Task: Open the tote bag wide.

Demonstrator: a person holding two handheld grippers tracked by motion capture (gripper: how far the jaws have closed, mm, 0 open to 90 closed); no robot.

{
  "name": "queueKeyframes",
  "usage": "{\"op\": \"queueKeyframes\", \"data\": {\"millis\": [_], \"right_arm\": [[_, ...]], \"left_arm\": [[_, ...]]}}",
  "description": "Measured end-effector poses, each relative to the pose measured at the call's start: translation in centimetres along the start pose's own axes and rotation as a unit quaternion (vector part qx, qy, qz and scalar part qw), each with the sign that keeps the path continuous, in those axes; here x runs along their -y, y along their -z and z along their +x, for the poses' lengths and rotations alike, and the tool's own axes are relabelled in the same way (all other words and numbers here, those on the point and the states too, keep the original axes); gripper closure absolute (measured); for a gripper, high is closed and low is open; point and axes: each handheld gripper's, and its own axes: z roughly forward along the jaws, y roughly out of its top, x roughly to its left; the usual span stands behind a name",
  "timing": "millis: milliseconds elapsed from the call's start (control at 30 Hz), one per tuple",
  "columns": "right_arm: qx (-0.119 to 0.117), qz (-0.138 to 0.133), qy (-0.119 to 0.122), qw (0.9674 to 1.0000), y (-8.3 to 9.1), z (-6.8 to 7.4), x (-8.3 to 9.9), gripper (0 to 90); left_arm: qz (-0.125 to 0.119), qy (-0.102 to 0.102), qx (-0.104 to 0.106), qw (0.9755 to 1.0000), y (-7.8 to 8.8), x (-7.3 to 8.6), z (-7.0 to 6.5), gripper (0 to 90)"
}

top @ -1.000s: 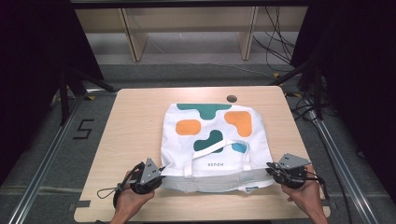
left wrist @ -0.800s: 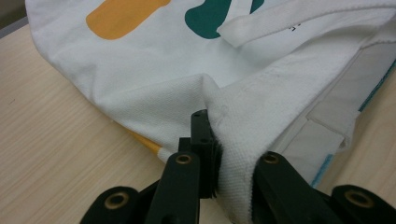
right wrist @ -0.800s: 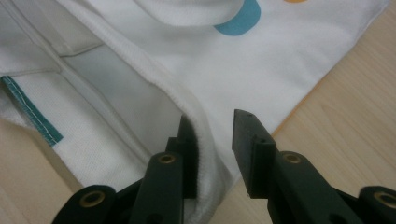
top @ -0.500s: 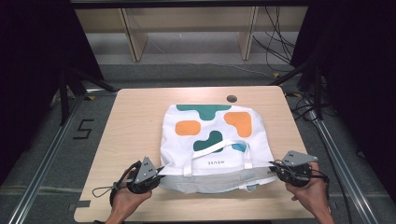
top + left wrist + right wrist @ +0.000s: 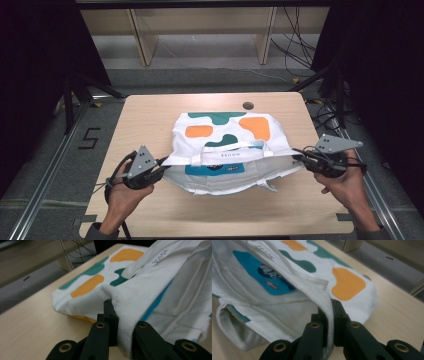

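Tote bag [image 5: 227, 131] is lying on the table [image 5: 145, 115] while you are clamping its opening's upper hem in both the left gripper [image 5: 161, 166] and right gripper [image 5: 299, 158].

the tote bag [image 5: 227, 150] is woven white cloth, matt, with a coarse visible weave at its hem [image 5: 130, 315] and flat printed patches in orange, green and blue. its handle strap [image 5: 230, 155] is the same matt cloth. the table [image 5: 150, 115] is pale wood-look board, smooth, with a faint sheen. the black jaws look like matt plastic with brass-coloured rivets. at 12 o'clock, a shelf unit [image 5: 200, 22] of light wood.
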Motion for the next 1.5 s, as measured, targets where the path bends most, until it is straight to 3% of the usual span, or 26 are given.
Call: {"op": "queueKeyframes", "data": {"millis": [67, 200, 267, 367, 500, 533, 667, 700, 833, 900, 967, 1033, 1067, 1100, 1133, 1233, 1367, 1500], "right_arm": [[0.018, -0.030, 0.016, 0.9993, 1.5, -0.3, -2.1, 88.3], [0.021, -0.050, 0.025, 0.9982, 2.7, -0.5, -3.9, 88.3], [0.020, -0.063, 0.031, 0.9973, 4.0, -0.4, -5.5, 88.4], [0.026, -0.077, 0.041, 0.9959, 4.8, -0.3, -6.5, 88.5], [0.026, -0.093, 0.042, 0.9945, 5.8, -0.3, -7.3, 88.5], [0.030, -0.104, 0.062, 0.9922, 6.5, -0.4, -7.8, 88.5], [0.025, -0.110, 0.050, 0.9924, 7.5, -0.1, -8.0, 88.5], [0.028, -0.114, 0.055, 0.9916, 8.0, -0.1, -8.3, 88.5], [0.011, -0.131, 0.049, 0.9901, 8.7, -0.3, -8.7, 88.5], [0.015, -0.133, 0.048, 0.9898, 8.7, -0.3, -8.7, 88.5], [0.021, -0.126, 0.050, 0.9906, 8.4, -0.5, -8.7, 88.5], [0.023, -0.125, 0.043, 0.9909, 7.5, -0.9, -8.5, 88.6], [0.021, -0.125, 0.031, 0.9914, 6.9, -1.2, -8.3, 88.5], [0.030, -0.126, 0.035, 0.9909, 6.5, -1.5, -8.2, 88.5], [0.031, -0.113, 0.025, 0.9928, 5.9, -1.8, -8.0, 88.5], [0.032, -0.109, 0.027, 0.9932, 5.0, -2.3, -7.8, 88.5], [0.031, -0.109, 0.012, 0.9935, 3.9, -2.8, -7.4, 88.5], [0.034, -0.089, 0.012, 0.9954, 2.8, -3.2, -7.5, 88.4]], "left_arm": [[-0.027, 0.003, -0.009, 0.9996, 0.7, -1.1, 0.2, 86.5], [-0.054, -0.007, -0.022, 0.9983, 2.1, -3.0, 0.6, 86.6], [-0.081, -0.005, -0.021, 0.9965, 3.0, -4.1, 1.0, 86.6], [-0.093, -0.018, -0.031, 0.9951, 4.1, -5.2, 1.0, 86.6], [-0.114, -0.036, -0.043, 0.9919, 4.8, -6.2, 0.7, 86.7], [-0.118, -0.039, -0.039, 0.9915, 5.4, -6.7, 0.6, 86.7], [-0.131, -0.042, -0.034, 0.9899, 6.0, -7.5, 0.6, 86.6], [-0.131, -0.053, -0.036, 0.9893, 6.4, -7.9, 0.4, 86.6], [-0.140, -0.047, -0.030, 0.9886, 6.8, -8.3, 0.6, 86.5], [-0.143, -0.046, -0.039, 0.9879, 6.4, -8.3, 0.7, 86.5], [-0.133, -0.043, -0.043, 0.9893, 5.5, -8.0, 1.1, 86.4], [-0.143, -0.016, -0.039, 0.9888, 4.4, -7.3, 1.7, 86.4], [-0.143, -0.013, -0.039, 0.9889, 4.0, -7.2, 1.9, 86.3], [-0.140, -0.014, -0.039, 0.9892, 3.7, -7.1, 2.0, 86.3], [-0.135, -0.015, -0.035, 0.9901, 3.3, -7.0, 2.2, 86.1], [-0.123, 0.002, -0.033, 0.9918, 2.1, -6.3, 2.7, 86.1], [-0.123, 0.008, -0.030, 0.9919, 1.3, -5.7, 3.2, 85.9], [-0.112, 0.009, -0.033, 0.9931, 0.4, -5.1, 3.5, 85.5]]}}
